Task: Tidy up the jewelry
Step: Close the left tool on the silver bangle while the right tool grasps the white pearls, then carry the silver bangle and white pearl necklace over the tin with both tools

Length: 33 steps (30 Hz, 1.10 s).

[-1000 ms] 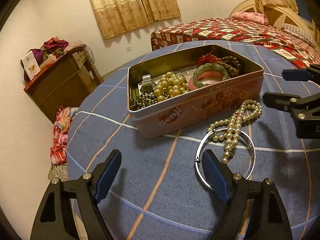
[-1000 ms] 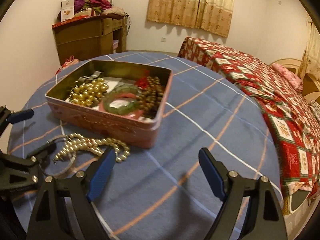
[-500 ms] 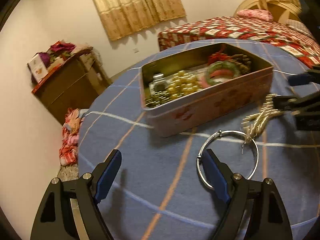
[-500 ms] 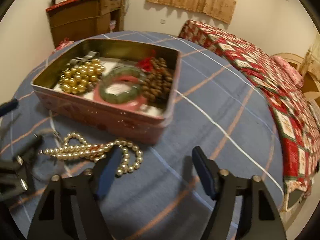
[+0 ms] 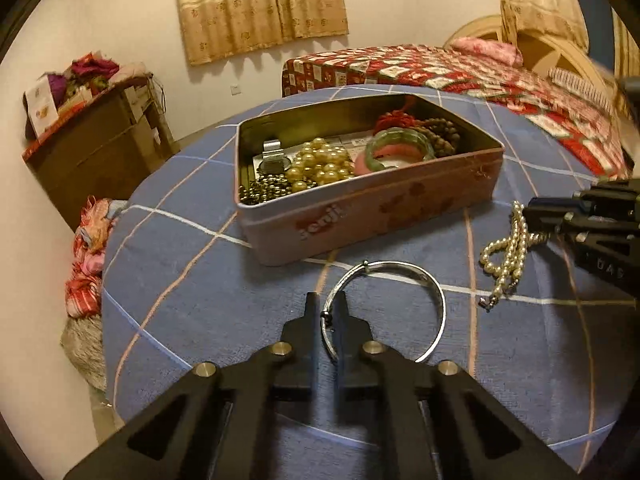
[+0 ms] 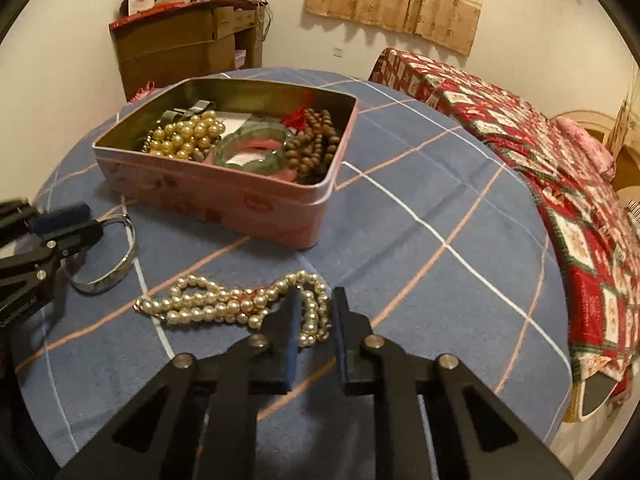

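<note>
Table cloth (image 6: 420, 208): blue, crossed by white and orange lines in a wide check.
Tin (image 6: 224, 196): pink outside with darker red motifs, dull gold inside.
In tin: large gold beads (image 6: 188, 136); green bangle (image 6: 256, 152) with pink showing at its inner edge; brown wooden beads (image 6: 316, 140); a red tassel (image 6: 296, 116).
On cloth: cream-white pearl necklace (image 6: 224, 304); silver bangle (image 5: 400, 276).
Gripper fingers (image 6: 290, 336): black, blue pad faces.
Bedspread (image 6: 560, 184): red, white and green patchwork.
Pillow (image 5: 488, 48): pink.
Curtain (image 5: 260, 4): beige with small floral print.
Cabinet (image 6: 180, 48): brown.
</note>
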{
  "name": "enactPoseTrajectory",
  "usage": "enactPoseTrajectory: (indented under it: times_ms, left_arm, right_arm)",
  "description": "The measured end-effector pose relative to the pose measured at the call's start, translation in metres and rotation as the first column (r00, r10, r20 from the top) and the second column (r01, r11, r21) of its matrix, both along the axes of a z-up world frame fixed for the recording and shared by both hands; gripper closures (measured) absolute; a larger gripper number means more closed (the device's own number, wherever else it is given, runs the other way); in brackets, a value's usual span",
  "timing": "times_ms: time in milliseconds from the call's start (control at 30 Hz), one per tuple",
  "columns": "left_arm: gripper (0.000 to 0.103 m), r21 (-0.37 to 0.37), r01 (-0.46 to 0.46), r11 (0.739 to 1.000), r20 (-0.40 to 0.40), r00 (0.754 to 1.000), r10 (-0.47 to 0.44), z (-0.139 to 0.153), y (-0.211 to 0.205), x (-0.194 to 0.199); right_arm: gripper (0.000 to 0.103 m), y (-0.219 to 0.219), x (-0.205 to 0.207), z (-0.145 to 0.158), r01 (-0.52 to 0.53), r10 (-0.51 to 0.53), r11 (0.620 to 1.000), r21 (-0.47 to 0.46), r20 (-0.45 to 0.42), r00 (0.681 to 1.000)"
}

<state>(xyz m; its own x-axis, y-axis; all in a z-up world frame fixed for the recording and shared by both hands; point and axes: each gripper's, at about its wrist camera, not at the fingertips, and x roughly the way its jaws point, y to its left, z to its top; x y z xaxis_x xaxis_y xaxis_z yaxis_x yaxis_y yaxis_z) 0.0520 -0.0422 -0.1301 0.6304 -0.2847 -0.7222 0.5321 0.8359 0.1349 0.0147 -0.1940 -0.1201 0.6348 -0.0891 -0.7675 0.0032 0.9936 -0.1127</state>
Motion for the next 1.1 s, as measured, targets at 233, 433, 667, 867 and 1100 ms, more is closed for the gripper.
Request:
enactPoseTrajectory:
  times_ms: [233, 433, 667, 867, 1100]
  left_arm:
    - [0.099, -0.021, -0.016, 1.0, 0.029, 0.999, 0.017, 0.012, 0.006, -0.005]
    - [0.099, -0.043, -0.018, 0.999, 0.093, 0.995, 0.022, 0.036, 0.01, -0.014]
    - [0.099, -0.047, -0.026, 0.999, 0.188, 0.982, 0.034, 0.068, 0.011, -0.026]
    - [0.099, -0.073, -0.049, 0.996, 0.247, 0.967, 0.065, 0.093, 0.017, -0.03]
    - [0.099, -0.103, -0.07, 0.992, 0.289, 0.952, 0.097, 0.11, 0.023, -0.029]
  right_arm:
    - [0.095, 0.002, -0.01, 0.01, -0.014, 0.014, 1.0, 0.006, 0.051, 0.999]
    - [0.095, 0.008, -0.02, 0.03, -0.027, 0.028, 1.0, -0.016, 0.109, 0.994]
    - [0.095, 0.015, -0.028, 0.052, -0.038, 0.048, 0.997, -0.062, 0.168, 0.985]
    - [0.095, 0.018, -0.033, 0.068, -0.032, 0.053, 0.995, -0.098, 0.219, 0.974]
    - [0.095, 0.019, -0.035, 0.083, -0.013, 0.049, 0.991, -0.131, 0.268, 0.962]
